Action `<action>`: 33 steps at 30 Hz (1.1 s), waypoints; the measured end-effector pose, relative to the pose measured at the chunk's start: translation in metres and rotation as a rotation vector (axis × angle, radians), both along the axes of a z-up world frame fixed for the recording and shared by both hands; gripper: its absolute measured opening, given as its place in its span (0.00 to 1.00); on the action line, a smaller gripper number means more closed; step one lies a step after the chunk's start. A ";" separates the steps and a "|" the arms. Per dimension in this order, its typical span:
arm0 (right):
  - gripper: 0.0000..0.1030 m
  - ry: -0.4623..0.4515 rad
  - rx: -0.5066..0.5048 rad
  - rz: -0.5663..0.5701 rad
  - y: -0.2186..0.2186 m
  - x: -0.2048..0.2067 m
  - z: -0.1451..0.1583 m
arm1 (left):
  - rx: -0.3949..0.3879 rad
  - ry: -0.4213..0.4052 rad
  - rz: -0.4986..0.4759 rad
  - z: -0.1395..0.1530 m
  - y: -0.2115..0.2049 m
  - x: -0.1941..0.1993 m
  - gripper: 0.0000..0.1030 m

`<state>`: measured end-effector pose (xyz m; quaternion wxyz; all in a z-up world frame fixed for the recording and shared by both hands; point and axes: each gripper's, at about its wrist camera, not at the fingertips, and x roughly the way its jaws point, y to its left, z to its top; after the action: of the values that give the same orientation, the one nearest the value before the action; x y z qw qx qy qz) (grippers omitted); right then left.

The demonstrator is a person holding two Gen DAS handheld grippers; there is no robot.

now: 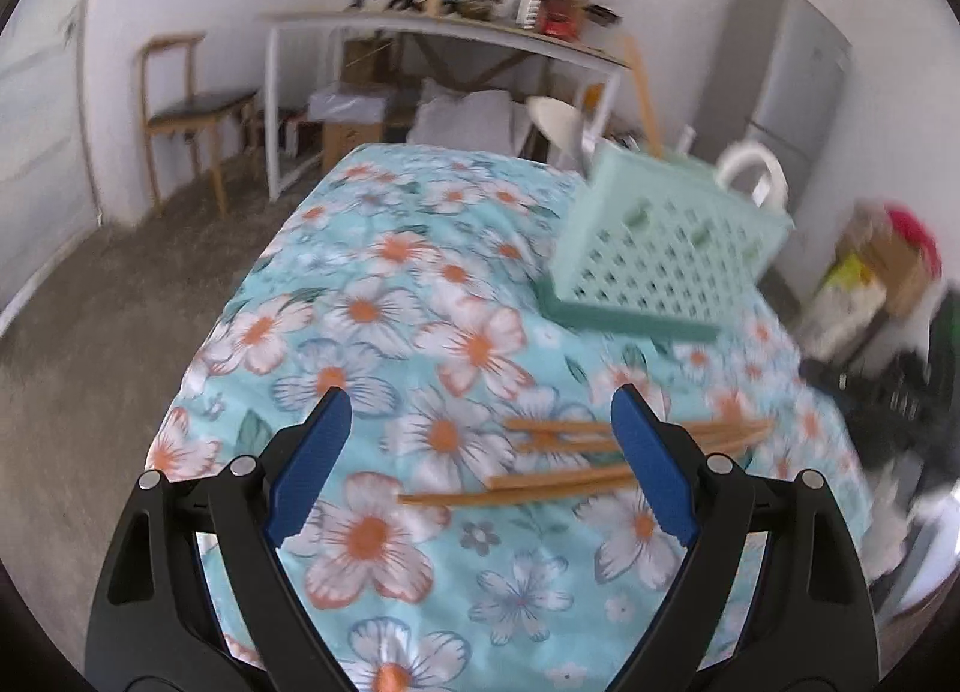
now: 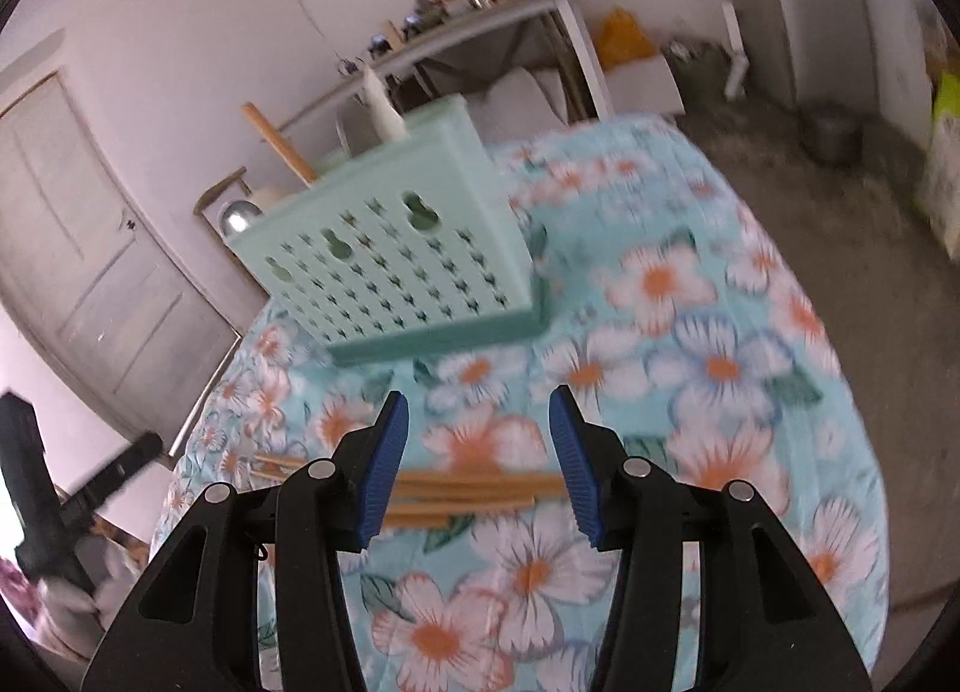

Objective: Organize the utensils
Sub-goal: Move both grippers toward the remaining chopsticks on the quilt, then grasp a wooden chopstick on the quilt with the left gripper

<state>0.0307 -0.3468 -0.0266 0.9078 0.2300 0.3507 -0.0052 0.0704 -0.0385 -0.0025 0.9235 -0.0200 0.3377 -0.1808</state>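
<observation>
Left tongs point(image 1: 480, 440) spread wide, right tongs point(image 2: 480, 446) spread, empty, chopsticks point(image 2: 474, 491) on the cloth beneath both

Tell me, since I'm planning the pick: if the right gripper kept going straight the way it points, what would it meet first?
Most likely the wooden chopsticks lying on the floral tablecloth: they cross the gap between the right gripper's open fingers. The green utensil basket stands farther on. Depth is uncertain through the fisheye lens.
</observation>
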 end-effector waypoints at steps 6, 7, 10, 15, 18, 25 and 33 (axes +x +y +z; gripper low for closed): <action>0.47 0.012 0.016 0.049 0.015 0.006 -0.003 | 0.095 0.007 -0.061 -0.014 -0.011 -0.012 0.65; 0.47 0.012 0.024 0.054 0.016 0.008 -0.004 | 0.086 0.021 -0.058 -0.015 -0.009 -0.012 0.62; 0.47 0.015 0.039 0.064 0.019 0.012 -0.007 | 0.011 0.093 -0.040 -0.019 0.007 -0.010 0.54; 0.47 0.026 0.057 0.071 0.021 0.016 -0.012 | -0.247 0.327 -0.031 -0.045 0.031 0.003 0.47; 0.47 0.027 0.064 0.070 0.021 0.016 -0.013 | -0.421 0.432 0.009 -0.065 0.044 0.013 0.47; 0.47 0.028 0.069 0.051 0.016 0.016 -0.014 | -0.793 0.541 0.153 -0.101 0.078 0.036 0.29; 0.47 0.022 0.081 0.039 0.011 0.014 -0.014 | -0.849 0.576 0.208 -0.112 0.090 0.038 0.12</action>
<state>0.0444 -0.3362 -0.0410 0.8937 0.2596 0.3653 0.0243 0.1082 0.0513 -0.1146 0.7169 -0.4748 0.4713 -0.1962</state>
